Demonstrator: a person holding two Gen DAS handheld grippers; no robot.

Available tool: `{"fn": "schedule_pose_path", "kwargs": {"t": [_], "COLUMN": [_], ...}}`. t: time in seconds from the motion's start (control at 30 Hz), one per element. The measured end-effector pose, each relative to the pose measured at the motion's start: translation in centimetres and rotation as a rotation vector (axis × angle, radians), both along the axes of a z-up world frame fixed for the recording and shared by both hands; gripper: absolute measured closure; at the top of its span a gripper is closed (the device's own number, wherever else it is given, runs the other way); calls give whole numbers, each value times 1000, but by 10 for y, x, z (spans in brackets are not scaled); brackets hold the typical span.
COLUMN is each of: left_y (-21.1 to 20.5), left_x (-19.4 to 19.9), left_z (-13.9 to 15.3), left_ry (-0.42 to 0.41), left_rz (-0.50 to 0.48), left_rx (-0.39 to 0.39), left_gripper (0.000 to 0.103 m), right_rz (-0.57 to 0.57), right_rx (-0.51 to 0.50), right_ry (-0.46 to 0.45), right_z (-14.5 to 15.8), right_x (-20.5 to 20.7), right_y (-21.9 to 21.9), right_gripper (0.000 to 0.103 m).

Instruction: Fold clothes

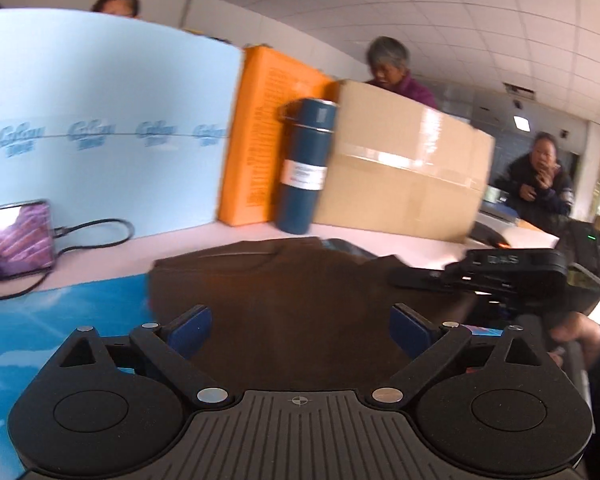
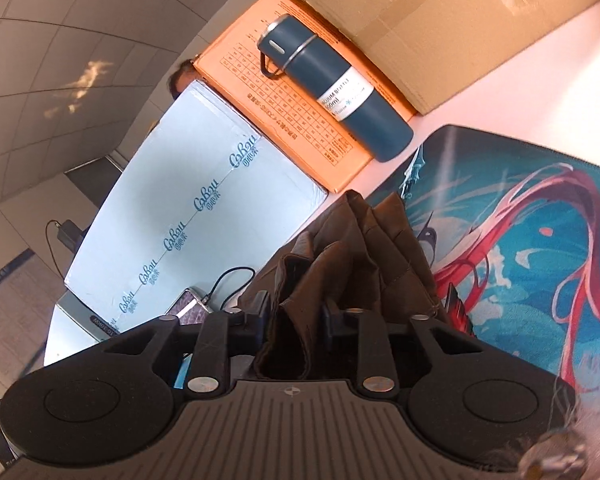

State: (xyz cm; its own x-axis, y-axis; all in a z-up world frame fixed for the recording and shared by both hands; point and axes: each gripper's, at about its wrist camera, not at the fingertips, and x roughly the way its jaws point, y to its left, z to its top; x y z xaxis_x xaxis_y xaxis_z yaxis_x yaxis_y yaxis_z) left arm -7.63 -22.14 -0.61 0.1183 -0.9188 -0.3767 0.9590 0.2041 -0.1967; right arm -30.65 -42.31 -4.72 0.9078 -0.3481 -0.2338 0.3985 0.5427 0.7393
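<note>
Room: office w/ tiled ceiling; three people in the bkgd of the left wrist view, behind the boxes.
Desk: pale pink top, carries everything below.
Mat: blue w/ red swirls, lies on desk under the cloth; spreads to the right of the right hand-held gripper in its own view.
Cloth: brown garment, lying on mat straight ahead of and below the left hand-held gripper; one bunched, creased end runs up into the right one.
Left hand-held gripper: jaws wide apart, nothing between the pads; hangs over the cloth, contact not seen. View is blurred.
Right hand-held gripper: jaws drawn in, clamped on a folded bunch of the cloth; fabric fills the gap and fans out ahead of the tips. In the left wrist view it sits off to the right, low over the cloth edge.
Bottle: dark teal flask w/ white label, upright on desk beyond the cloth, ahead of both grippers, touching or just in front of the orange box.
Orange box: stands behind the bottle.
Carton: brown cardboard, right of bottle.
Blue board: pale blue, printed logos, ahead-left of left gripper.
Phone: screen lit, cable plugged in, far left of left gripper.
</note>
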Motion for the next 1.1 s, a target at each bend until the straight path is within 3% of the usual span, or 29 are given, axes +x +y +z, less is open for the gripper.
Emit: {"fn": "schedule_pose_path", "kwargs": {"t": [0.1,0.17,0.23,0.27,0.3,0.47,0.6,0.7,0.87,1.1], "left_y": [-4,-8,-9,-9,-9,-12,-14,-17,-21,-21], "left_x": [15,17,14,12,10,7,0,-5,-7,-8], "left_z": [-6,-10,-13,-14,-14,-17,-17,-19,-22,-23], "left_ry": [12,8,3,-3,-10,-15,-53,-69,-67,-61], "left_rz": [113,126,107,95,90,86,93,62,43,35], "left_rx": [97,138,160,169,171,207,224,246,274,277], "left_gripper": [6,6,6,6,6,6,6,6,6,6], "right_rz": [-44,-106,-135,-146,-153,-125,-85,-75,-135,-203], "right_rx": [-16,1,14,20,35,230,391,447,421,300], "right_ry": [36,80,77,69,60,127,206,180,141,129], "right_z": [1,1,4,6,10,21,17,9,7,7], "right_x": [-1,-4,-14,-20,-27,-46,-42,-33,-10,38], "right_y": [1,1,5,8,13,30,39,39,30,29], "right_gripper": [81,78,55,30,22,14,14,12,9,4]}}
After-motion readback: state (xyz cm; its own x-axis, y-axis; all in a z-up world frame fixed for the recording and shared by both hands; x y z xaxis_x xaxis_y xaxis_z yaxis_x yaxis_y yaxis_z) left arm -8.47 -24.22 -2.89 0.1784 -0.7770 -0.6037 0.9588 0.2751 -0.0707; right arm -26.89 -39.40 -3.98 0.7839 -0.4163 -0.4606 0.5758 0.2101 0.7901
